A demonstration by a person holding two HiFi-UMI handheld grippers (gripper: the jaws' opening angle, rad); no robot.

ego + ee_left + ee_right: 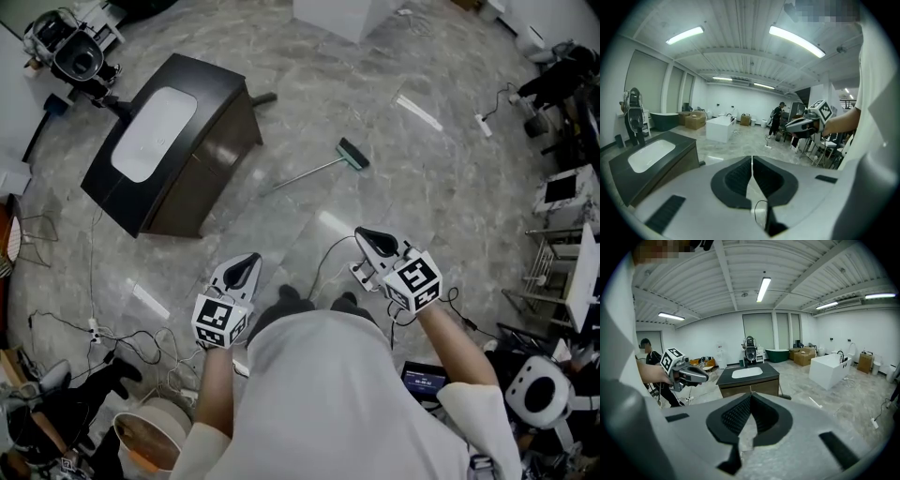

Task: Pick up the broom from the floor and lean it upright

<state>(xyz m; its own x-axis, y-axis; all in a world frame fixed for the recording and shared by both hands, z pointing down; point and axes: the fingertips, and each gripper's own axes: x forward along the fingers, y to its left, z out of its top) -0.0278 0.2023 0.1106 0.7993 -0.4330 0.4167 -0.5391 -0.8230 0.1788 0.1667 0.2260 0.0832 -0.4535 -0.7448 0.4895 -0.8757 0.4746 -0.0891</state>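
Grey marbled stone floor: takes up most of the head view, open area ahead of the person.

Dark brown vanity cabinet with a white oval basin set in its top: stands upright on the floor, upper left of the head view.

White rectangular bathtub: farther back in the room, well apart from the cabinet.

Broom, thin grey metal handle with a green brush head: lies flat on the floor just right of the cabinet. Brush head points away from the cabinet, and the handle end lies near the cabinet's lower front corner. It is not touched by either tool.

Left tool: held low in front of the person, well short of the broom. Its 2 jaws are pressed together with nothing between them.

Right tool: beside the left tool and level with it, the 2 apart. Its jaws are closed tip to tip and it is empty.

Thin black cable: loops on the floor between the 2 tools.
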